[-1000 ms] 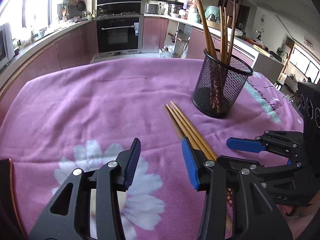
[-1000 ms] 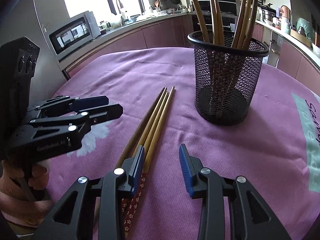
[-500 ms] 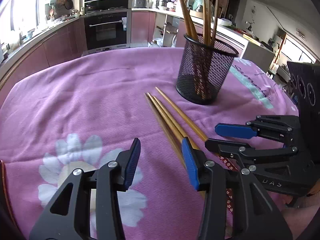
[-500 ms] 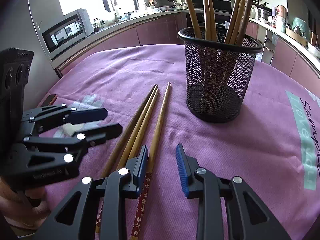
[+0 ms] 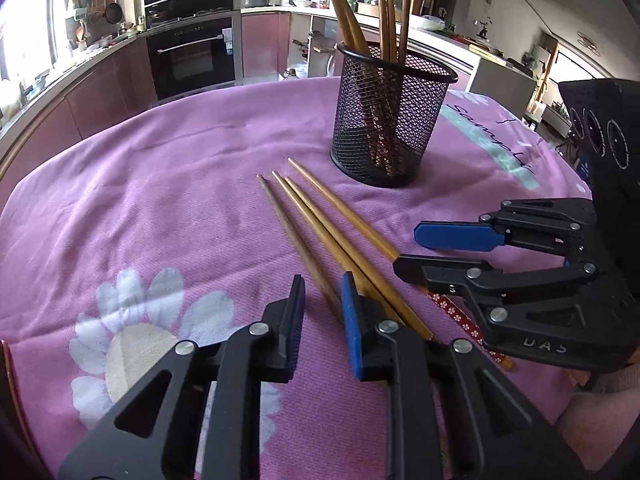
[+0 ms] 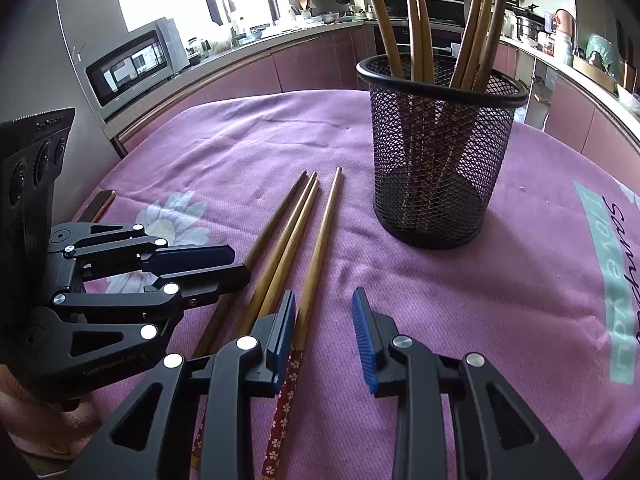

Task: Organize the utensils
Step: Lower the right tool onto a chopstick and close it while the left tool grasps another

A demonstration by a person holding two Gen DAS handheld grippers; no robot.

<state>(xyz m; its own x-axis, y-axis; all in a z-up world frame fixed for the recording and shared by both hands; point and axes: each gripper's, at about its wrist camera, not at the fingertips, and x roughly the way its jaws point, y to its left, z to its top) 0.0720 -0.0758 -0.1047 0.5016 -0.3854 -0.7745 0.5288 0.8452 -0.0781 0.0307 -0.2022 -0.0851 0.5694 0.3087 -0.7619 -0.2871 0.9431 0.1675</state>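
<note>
Several wooden chopsticks (image 5: 320,224) (image 6: 280,256) lie side by side on the purple cloth, thin tips toward a black mesh cup (image 5: 390,128) (image 6: 436,160) that holds more chopsticks upright. My left gripper (image 5: 322,320) (image 6: 240,262) is low over the thick ends; its jaws are closing, and the leftmost chopstick runs into the gap beside the right pad. My right gripper (image 6: 324,320) (image 5: 406,251) stands open. The rightmost chopstick, with a red flowered end, lies between its pads, close to the left one.
The table wears a purple cloth (image 5: 160,200) with white flowers and a teal strip with lettering (image 6: 612,280). A dark flat object (image 6: 100,204) lies at the left table edge. Kitchen counters, an oven and a microwave surround the table.
The left gripper has come lower and closer to the chopsticks, and its jaws have narrowed. The rightmost chopstick now lies apart from the others. The right gripper's jaws narrowed slightly.
</note>
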